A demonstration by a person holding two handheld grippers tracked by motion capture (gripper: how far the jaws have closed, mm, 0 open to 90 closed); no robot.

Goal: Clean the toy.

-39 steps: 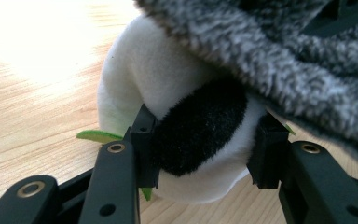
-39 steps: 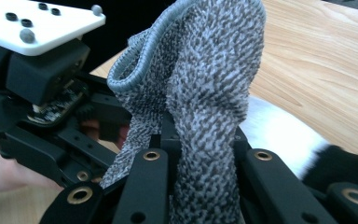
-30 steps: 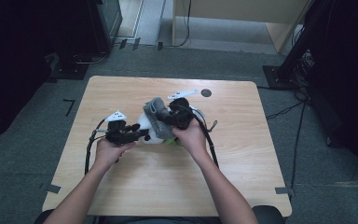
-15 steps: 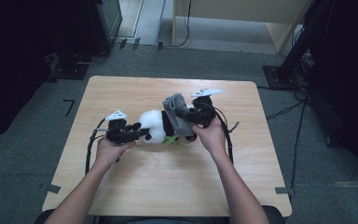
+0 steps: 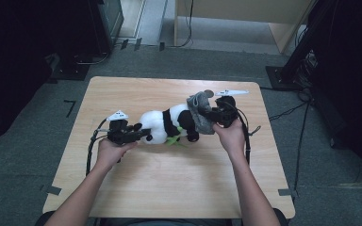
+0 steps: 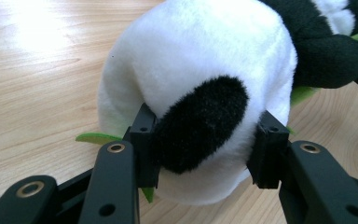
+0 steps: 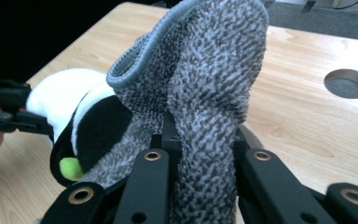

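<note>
A black-and-white panda plush (image 5: 162,125) lies stretched across the wooden table (image 5: 169,188). My left gripper (image 5: 139,134) is shut on its white rear end, the pads pressing either side of the black tail (image 6: 200,126). My right gripper (image 5: 207,115) is shut on a grey knit cap (image 5: 199,110) at the panda's right end. In the right gripper view the cap (image 7: 205,70) stands bunched between the jaws, with its rim open toward the panda (image 7: 93,121), whose end is tucked inside. Green felt leaves (image 5: 176,140) stick out under the plush.
A round hole (image 7: 348,83) is cut in the tabletop behind the cap. Cables trail from both grippers along the table. Dark floor, a black stand (image 5: 301,61) and a wooden cabinet lie beyond the far edge. Bare wood spreads in front of the hands.
My right gripper has moved to the right with the grey cap, drawing it along the panda and uncovering its white and black body. The left gripper has kept its hold in place.
</note>
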